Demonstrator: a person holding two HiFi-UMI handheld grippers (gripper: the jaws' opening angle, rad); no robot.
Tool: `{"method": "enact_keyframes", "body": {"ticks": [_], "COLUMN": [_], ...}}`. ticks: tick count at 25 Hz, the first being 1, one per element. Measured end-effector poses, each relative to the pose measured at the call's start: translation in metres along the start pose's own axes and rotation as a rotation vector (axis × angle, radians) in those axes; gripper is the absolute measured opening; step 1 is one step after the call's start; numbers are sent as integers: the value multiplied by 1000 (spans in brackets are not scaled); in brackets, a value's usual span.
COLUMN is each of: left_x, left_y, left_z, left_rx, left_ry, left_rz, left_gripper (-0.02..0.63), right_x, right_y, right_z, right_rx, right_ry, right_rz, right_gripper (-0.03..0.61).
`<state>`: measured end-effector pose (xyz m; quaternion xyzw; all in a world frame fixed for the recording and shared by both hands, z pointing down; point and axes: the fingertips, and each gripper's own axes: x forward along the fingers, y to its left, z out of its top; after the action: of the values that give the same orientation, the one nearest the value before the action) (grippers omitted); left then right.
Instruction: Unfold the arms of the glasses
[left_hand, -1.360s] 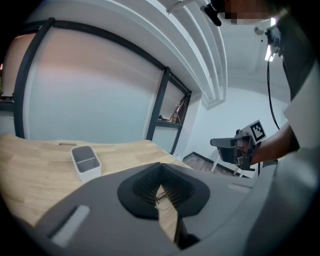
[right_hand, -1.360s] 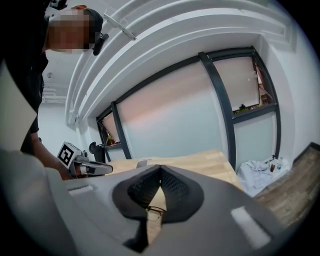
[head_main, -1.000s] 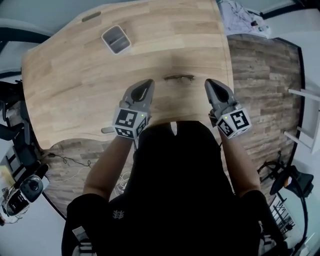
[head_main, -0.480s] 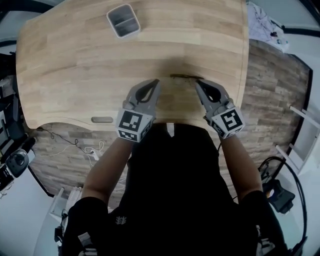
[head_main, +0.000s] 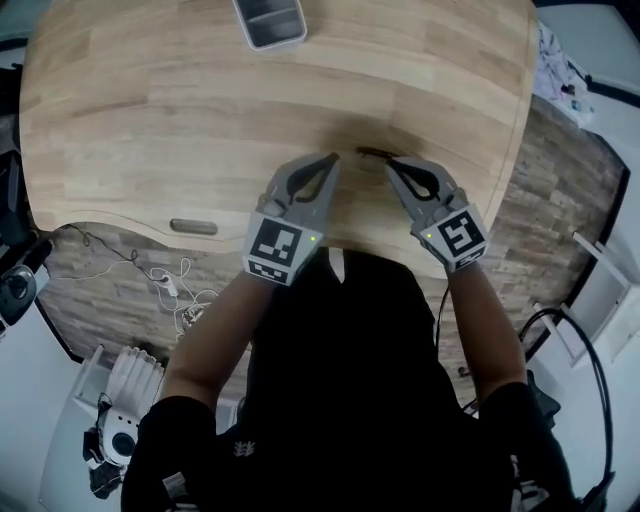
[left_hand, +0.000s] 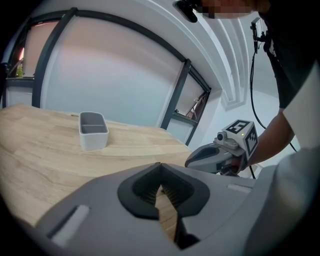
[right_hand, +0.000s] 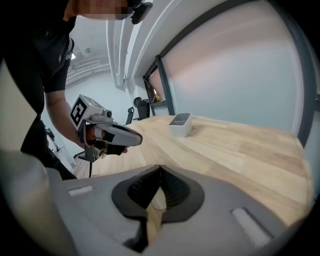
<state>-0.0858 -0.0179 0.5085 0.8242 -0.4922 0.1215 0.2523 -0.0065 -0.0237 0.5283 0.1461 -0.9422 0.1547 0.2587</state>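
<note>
Both grippers have dropped lower and closed in on the glasses (head_main: 374, 153) vs a sec ago; the gap btwn the tips is much narrower now, and the R one has swung inward the most.

Nearest the camera, the person's dark top fills the bottom of the head view, w/ bare forearms (head_main: 222, 330) reaching up to the marker cubes. L gripper (head_main: 332, 157) has its jaws pressed together w/ nothing btwn them; its own view shows only wood through the slit. R gripper (head_main: 388, 164) is likewise clamped tight and empty, jaws meeting at the tip.

Just past the tips, the glasses lie on the wooden table (head_main: 150, 120), a thin dark line near the table's front edge. They sit btwn the two tips, closer to the R one, whose tip is right at their R end. Touching or not, can't tell. The L tip is near their other end but apart. Arms folded or not: too small to tell.

Left of the L arm, a small grey slot (head_main: 193, 227) sits at the front edge. Far across the table, well apart from everything, stands a grey tray (head_main: 270, 20).
</note>
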Motion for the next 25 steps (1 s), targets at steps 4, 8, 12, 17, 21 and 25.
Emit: {"method": "enact_keyframes", "body": {"ticks": [4,8,12,17,21,25], "left_x": [1,0,-1,-4,-4,-4], "left_y": [6,9,14,21,23,22], "left_z": [-12,-14,-13,-19,-22,-23], "left_rx": [-15,-21,-25,-33,-43,-44], "left_ry": [20,27,32,52,60,60], "left_rz": [14,25,40,52,59,53], "left_gripper": [6,6,6,6,6,6], "right_x": [14,24,31,40,44,44], "right_y": [-5,-8,-12,-12,-14,-15], "right_z": [-9,-19,-28,-41,-50,-48], "right_rx": [-23,-72,-123,-189,-166,-158], "right_ry": [61,135,204,312,364,354], "right_rz": [29,44,61,95,103,96], "right_gripper": [46,57,57,57,57,26]}}
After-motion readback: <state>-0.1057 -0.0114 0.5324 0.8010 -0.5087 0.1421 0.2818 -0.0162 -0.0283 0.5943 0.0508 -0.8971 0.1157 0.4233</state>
